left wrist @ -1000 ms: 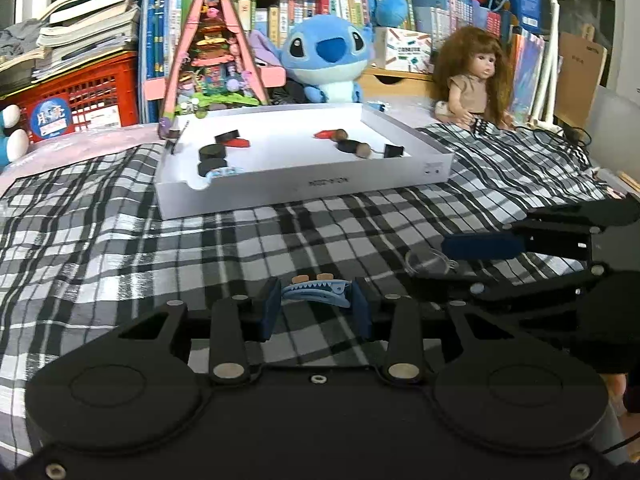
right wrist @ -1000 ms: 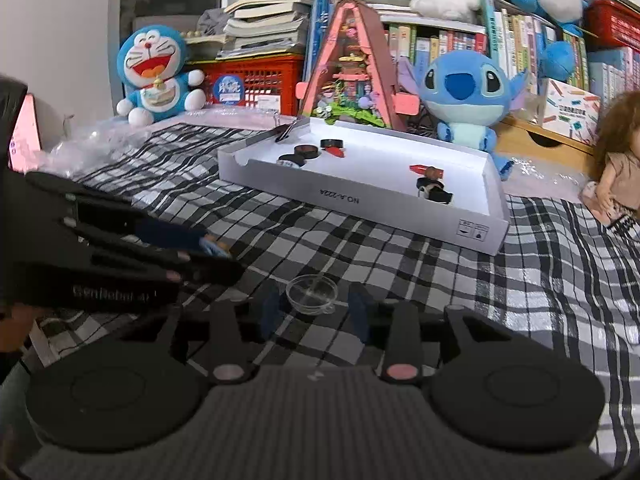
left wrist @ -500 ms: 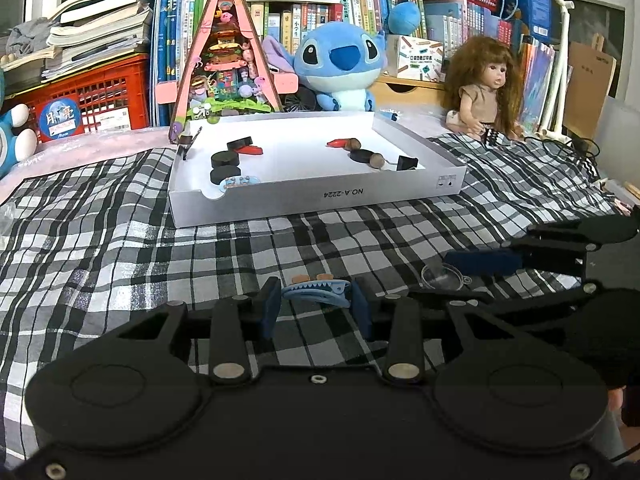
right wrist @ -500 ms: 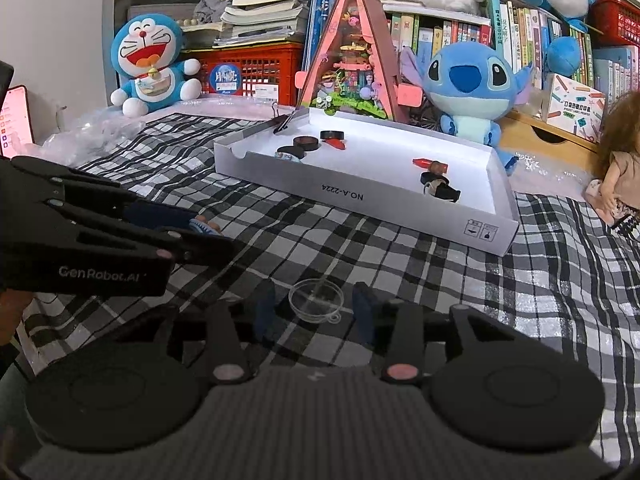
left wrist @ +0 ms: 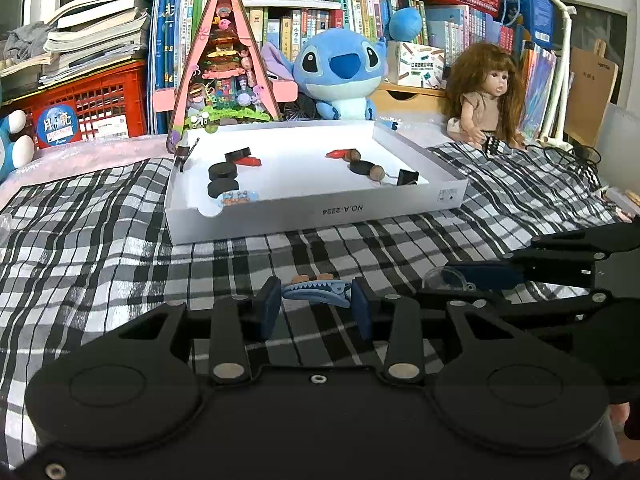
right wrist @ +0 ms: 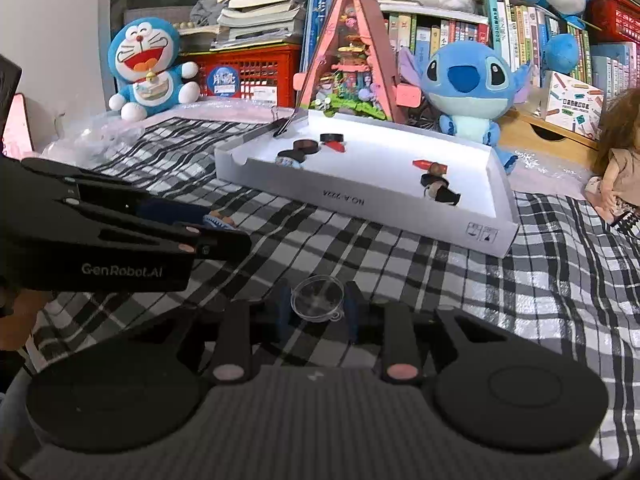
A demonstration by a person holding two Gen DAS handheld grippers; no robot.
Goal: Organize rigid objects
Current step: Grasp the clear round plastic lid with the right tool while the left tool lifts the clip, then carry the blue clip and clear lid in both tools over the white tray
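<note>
Holding a blue clip [left wrist: 316,291], the left gripper [left wrist: 316,308] sits clamped on it above the plaid cloth [left wrist: 100,248]; the right gripper [right wrist: 317,308] has just been closing and now pinches a clear cup [right wrist: 317,298]. Several small items already lie in the white tray [left wrist: 400,208]; both pieces seem left to place

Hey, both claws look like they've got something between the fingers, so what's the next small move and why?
Probably lift both claws a little off the checked cloth. The left claw is shut on the blue hair clip. The right claw has just been closing, with the clear plastic cup now between its pads. Both things belong in the white tray ahead, which sits higher.
</note>
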